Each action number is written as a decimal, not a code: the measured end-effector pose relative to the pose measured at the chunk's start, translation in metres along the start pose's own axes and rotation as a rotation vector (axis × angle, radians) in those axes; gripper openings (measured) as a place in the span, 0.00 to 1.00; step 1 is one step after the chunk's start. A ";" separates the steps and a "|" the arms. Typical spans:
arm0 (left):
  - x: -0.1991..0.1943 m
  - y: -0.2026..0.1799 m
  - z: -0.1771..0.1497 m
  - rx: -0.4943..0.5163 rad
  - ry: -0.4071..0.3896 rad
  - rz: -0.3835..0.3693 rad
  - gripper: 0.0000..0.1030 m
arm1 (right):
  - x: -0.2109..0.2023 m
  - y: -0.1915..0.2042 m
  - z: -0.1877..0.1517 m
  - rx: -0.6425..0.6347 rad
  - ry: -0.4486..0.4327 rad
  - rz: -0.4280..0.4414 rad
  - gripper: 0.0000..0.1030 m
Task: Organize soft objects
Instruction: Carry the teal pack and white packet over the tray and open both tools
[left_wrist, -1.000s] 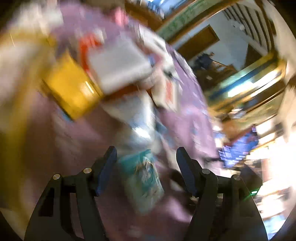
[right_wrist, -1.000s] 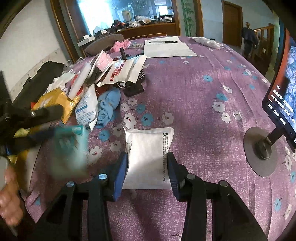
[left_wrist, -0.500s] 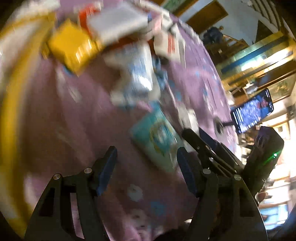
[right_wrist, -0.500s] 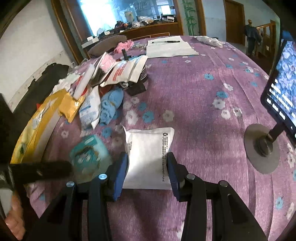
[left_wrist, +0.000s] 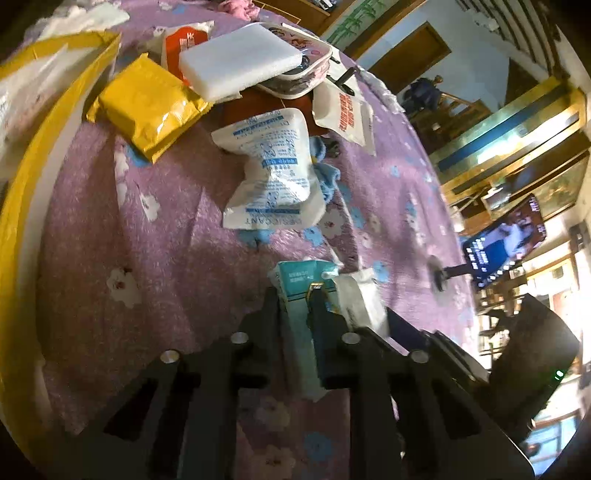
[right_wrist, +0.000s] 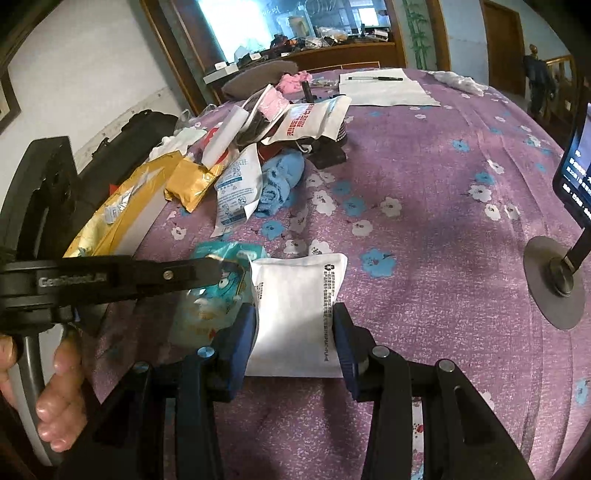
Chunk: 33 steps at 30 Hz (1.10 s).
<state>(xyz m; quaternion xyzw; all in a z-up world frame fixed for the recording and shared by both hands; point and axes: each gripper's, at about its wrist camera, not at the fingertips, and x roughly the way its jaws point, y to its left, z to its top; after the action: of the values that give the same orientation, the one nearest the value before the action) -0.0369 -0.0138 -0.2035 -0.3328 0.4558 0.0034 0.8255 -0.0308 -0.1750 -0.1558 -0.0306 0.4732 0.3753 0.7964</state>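
My left gripper (left_wrist: 295, 295) is shut on a teal soft packet (left_wrist: 299, 332) and holds it on edge beside a white pouch (left_wrist: 364, 299). In the right wrist view the teal packet (right_wrist: 210, 295) touches the left side of the white pouch (right_wrist: 295, 314), with the left gripper's fingers (right_wrist: 192, 271) reaching in from the left. My right gripper (right_wrist: 293, 321) straddles the white pouch, its blue pads at the pouch's sides; the pouch lies flat on the purple flowered tablecloth (right_wrist: 424, 184).
A pile lies farther back: yellow packet (left_wrist: 147, 103), blue-printed white bag (left_wrist: 273, 173), white foam block (left_wrist: 243, 59), blue cloth (right_wrist: 280, 181), red-lettered bag (right_wrist: 306, 122). A large yellow envelope (right_wrist: 114, 214) lies at the left edge. A phone on a stand (right_wrist: 569, 206) stands right.
The left gripper dropped the teal packet near the white pouch, then closed on it and stood it against the pouch's left side. The right gripper stayed put.
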 end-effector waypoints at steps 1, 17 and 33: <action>-0.002 0.001 -0.001 0.006 -0.003 -0.008 0.12 | 0.000 0.000 0.000 0.004 0.000 0.002 0.41; -0.168 0.095 0.004 -0.199 -0.273 -0.041 0.10 | -0.006 0.085 0.050 -0.095 -0.099 0.211 0.40; -0.181 0.172 -0.006 -0.240 -0.277 0.161 0.11 | 0.086 0.215 0.084 -0.274 0.042 0.260 0.43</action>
<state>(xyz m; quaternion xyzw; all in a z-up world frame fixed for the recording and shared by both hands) -0.2001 0.1705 -0.1632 -0.3876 0.3595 0.1694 0.8318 -0.0808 0.0617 -0.1106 -0.0851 0.4342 0.5353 0.7195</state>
